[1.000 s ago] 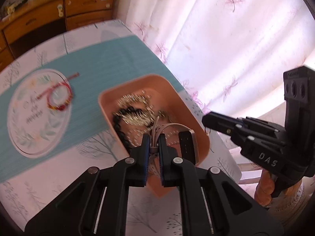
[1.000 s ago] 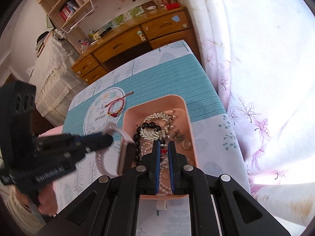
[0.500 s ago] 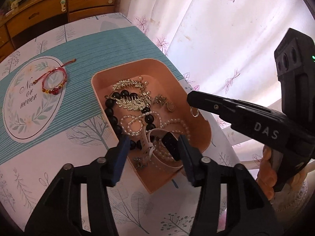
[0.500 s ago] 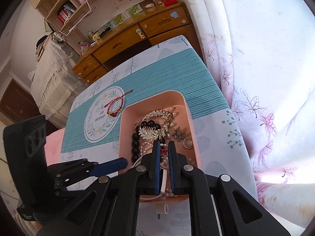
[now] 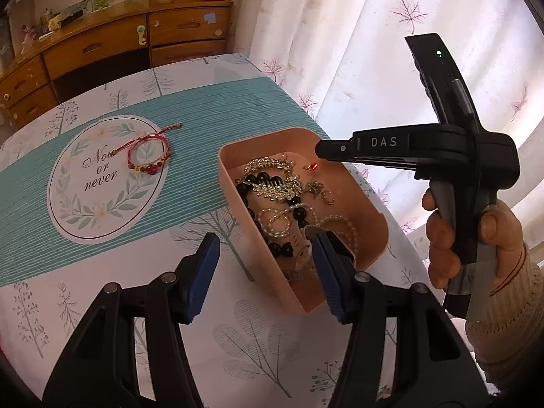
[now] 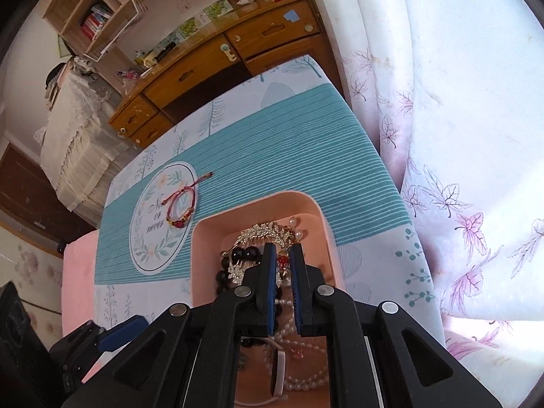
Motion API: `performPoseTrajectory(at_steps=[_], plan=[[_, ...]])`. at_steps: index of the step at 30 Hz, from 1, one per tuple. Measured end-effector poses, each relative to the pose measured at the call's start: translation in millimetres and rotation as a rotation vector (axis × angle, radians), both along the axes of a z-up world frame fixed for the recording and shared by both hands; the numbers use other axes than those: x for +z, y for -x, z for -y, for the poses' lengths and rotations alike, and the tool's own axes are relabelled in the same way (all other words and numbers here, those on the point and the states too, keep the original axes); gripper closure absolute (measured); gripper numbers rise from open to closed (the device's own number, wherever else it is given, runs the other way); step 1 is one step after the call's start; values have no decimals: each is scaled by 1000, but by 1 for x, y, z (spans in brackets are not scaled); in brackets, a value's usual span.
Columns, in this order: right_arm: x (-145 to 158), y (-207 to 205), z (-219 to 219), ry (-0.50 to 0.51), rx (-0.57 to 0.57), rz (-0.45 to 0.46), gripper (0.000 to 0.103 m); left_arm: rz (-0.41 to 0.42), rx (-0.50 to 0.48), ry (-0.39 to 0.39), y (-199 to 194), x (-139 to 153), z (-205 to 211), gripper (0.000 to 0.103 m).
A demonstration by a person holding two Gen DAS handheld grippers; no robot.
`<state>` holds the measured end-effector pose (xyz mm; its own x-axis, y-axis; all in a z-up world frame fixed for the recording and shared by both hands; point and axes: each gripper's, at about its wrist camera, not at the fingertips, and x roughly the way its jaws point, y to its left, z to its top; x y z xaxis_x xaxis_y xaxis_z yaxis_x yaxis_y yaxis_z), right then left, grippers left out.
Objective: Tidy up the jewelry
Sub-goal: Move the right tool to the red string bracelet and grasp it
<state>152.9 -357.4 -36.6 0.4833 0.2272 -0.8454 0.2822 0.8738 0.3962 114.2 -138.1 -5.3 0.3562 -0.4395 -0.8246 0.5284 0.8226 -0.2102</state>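
Right now the left claw (image 5: 265,272) is hanging wide open over the near end of the pink tray (image 5: 231,183), holding nothing, its blue pads (image 5: 200,272) straddling the tray's left wall. The tray is sitting near the tabletop's curtain-side edge, and it is holding a tangle of pieces: a black bead bracelet (image 5: 251,200), a gold leaf hair comb (image 5: 275,188), a pearl strand (image 5: 278,217), a small ring (image 5: 328,197) and a pale watch strap (image 5: 302,244) lying at the near end.

The right claw (image 6: 281,278) is reaching in above the tray's far half with its jaws drawn narrow; a small red piece (image 6: 281,261) is showing in the gap between the pads, though whether they are actually pinching it I cannot tell.

Well apart from the tray, a red cord bracelet (image 5: 148,156) is lying on the round "Now or never" print (image 5: 98,183) of the teal striped runner (image 5: 210,112), toward the tabletop's far edge by the wooden dresser (image 5: 136,44).
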Motion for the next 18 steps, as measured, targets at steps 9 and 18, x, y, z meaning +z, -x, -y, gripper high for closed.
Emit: performPoseTrajectory(at_steps=[9, 18], plan=[[-1, -4, -8, 22, -1, 11, 86, -2, 110, -20, -14, 0, -34, 49], [22, 2, -41, 62, 78, 60, 86, -6, 245, -7, -29, 1, -79, 49]])
